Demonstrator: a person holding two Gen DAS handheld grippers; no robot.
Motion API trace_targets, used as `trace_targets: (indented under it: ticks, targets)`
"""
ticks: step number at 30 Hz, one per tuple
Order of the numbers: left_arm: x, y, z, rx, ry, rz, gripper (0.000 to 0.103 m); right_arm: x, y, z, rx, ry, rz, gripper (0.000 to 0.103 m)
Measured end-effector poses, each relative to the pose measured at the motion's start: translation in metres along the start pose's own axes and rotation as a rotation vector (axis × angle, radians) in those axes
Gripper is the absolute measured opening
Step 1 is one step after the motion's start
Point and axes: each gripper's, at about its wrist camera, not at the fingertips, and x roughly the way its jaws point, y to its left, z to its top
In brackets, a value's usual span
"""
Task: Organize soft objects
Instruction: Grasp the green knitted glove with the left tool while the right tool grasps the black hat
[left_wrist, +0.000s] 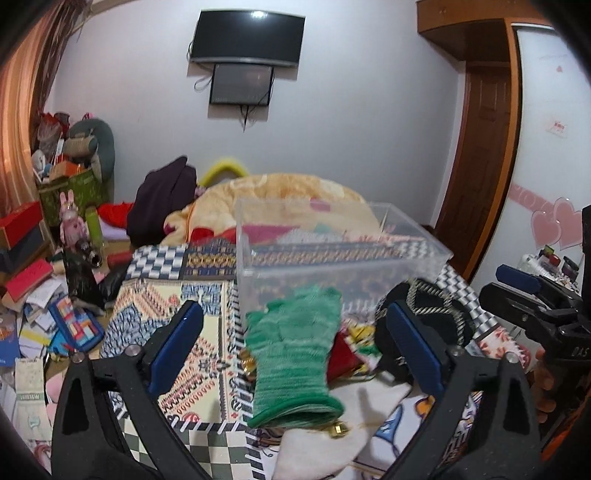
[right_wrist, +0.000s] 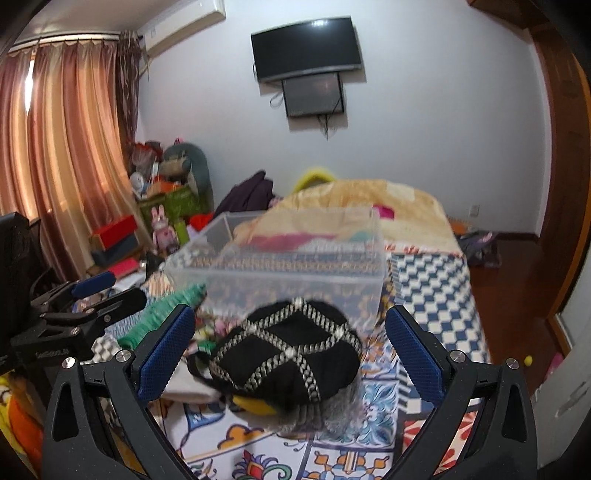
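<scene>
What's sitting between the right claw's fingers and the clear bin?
The black cap with silver braid; the right claw is open around it, with the clear bin just beyond it, in the right wrist view.

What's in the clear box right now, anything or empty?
Looks empty: through the clear box walls only the patterned cloth underneath shows. The green glove and black hat lie outside.

White letters reading "DAS" are showing on the black plastic body of the right claw at three o'clock in the left wrist view; other lettering is staying too blurred to read.
</scene>
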Motion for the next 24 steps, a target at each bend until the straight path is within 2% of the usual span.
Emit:
trace_targets:
  ticks: [4,7,9,10,12,14,19,21,24]
  targets:
    - [0.018,0.009,-0.008,-0.026,0.062,-0.01,0.088,0.014,-0.005,-0.009,0.006,0.065,0.001,0.095]
    - [0.023,0.012,-0.014,-0.014,0.077,-0.001,0.086,0.022,-0.017,-0.014,0.045,0.11,-0.002,0.091]
    - [0.027,0.014,-0.018,-0.011,0.088,-0.005,0.082,0.025,-0.025,-0.016,0.07,0.134,0.002,0.08]
    - [0.029,0.015,-0.019,-0.015,0.096,-0.016,0.08,0.027,-0.026,-0.017,0.076,0.146,0.011,0.078]
    - [0.034,0.018,-0.021,-0.028,0.118,-0.036,0.072,0.03,-0.027,-0.019,0.088,0.163,0.034,0.07]
    - [0.036,0.018,-0.022,-0.03,0.132,-0.047,0.067,0.03,-0.026,-0.02,0.085,0.163,0.03,0.067]
    - [0.032,0.01,-0.022,-0.005,0.118,-0.056,0.053,0.029,-0.024,-0.017,0.077,0.143,0.041,0.051]
    - [0.03,0.008,-0.021,0.005,0.114,-0.063,0.043,0.027,-0.025,-0.016,0.076,0.137,0.045,0.046]
    - [0.027,0.008,-0.019,0.004,0.105,-0.073,0.038,0.027,-0.022,-0.014,0.068,0.13,0.045,0.038]
